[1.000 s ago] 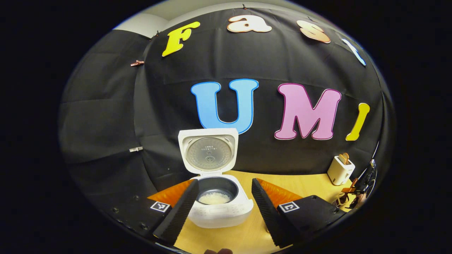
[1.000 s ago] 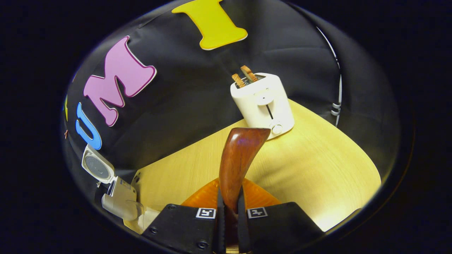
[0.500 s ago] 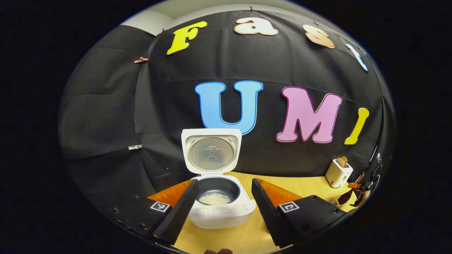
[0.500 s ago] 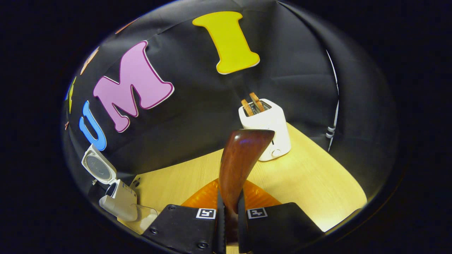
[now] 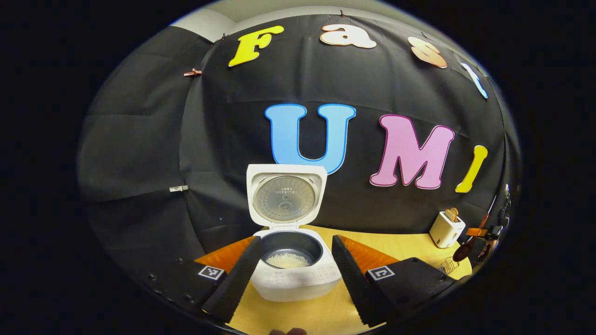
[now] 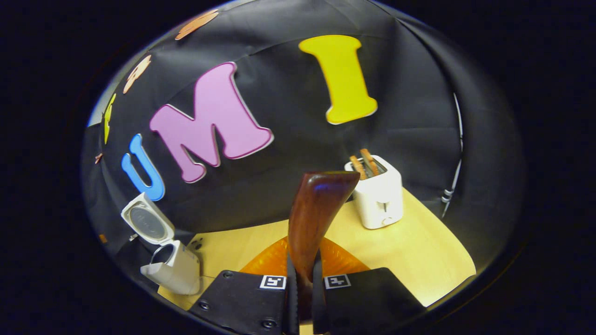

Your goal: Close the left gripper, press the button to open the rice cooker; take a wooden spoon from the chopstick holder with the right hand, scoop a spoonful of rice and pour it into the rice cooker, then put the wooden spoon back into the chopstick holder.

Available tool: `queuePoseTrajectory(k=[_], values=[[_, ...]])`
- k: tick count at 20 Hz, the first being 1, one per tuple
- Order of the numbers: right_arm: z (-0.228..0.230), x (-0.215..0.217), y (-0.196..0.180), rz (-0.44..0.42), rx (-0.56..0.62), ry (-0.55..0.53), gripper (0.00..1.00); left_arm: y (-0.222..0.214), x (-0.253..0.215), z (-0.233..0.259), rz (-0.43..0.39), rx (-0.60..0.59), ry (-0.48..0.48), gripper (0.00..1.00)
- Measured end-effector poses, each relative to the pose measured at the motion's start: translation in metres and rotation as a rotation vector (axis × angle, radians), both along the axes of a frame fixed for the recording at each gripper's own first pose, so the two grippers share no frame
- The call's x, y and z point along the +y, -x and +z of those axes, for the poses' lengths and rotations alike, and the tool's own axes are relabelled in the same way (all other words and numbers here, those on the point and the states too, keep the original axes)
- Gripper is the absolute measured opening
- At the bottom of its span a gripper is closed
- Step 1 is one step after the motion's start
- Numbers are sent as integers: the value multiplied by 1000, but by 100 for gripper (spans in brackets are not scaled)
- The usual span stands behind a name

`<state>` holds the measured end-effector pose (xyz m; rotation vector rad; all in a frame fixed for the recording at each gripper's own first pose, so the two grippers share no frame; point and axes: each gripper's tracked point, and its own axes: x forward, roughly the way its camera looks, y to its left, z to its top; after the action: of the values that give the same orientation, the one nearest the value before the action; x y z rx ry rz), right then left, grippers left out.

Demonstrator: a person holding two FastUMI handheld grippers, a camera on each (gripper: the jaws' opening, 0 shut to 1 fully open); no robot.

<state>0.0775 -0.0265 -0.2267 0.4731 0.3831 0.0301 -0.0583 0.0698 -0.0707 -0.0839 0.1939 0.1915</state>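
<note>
In the left gripper view, the left gripper (image 5: 293, 274) has its fingers spread wide apart. Between them sits the rice cooker (image 5: 298, 270) on the table (image 5: 396, 242), lid up, rice (image 5: 288, 261) inside. It looks a bit nearer than before.

In the right gripper view, the right gripper (image 6: 300, 298) pinches the wooden spoon (image 6: 314, 214), which points up and away. The toaster (image 6: 377, 193) has slid right since earlier.

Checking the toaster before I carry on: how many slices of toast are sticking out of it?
2. Both stand side by side in the slots on top of the white toaster, the left slice and the right slice.
</note>
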Motion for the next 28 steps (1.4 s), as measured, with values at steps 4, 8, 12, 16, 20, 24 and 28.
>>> queuePoseTrajectory(k=[4, 8, 12, 16, 20, 24, 28], values=[[13, 76, 0, 114, -21, 37, 15, -1, 15, 1, -7, -9, -3, 96], [-2, 148, 6, 239, -14, 127, 15, 0, 34, 0, -14, -7, -12, 96], [-38, 198, 13, 315, 34, 214, 15, -1, 48, -4, -42, 11, -35, 96], [-79, 211, 22, 303, 93, 323, 15, -8, 61, -8, -73, 20, -41, 96], [-110, 207, 24, 269, 132, 446, 15, -22, 60, -16, -128, 29, -39, 96], [-127, 208, 24, 233, 150, 514, 15, -41, 57, -25, -177, 41, -23, 96], [-138, 227, 25, 197, 182, 471, 15, -52, 60, -32, -191, 49, -6, 96]])
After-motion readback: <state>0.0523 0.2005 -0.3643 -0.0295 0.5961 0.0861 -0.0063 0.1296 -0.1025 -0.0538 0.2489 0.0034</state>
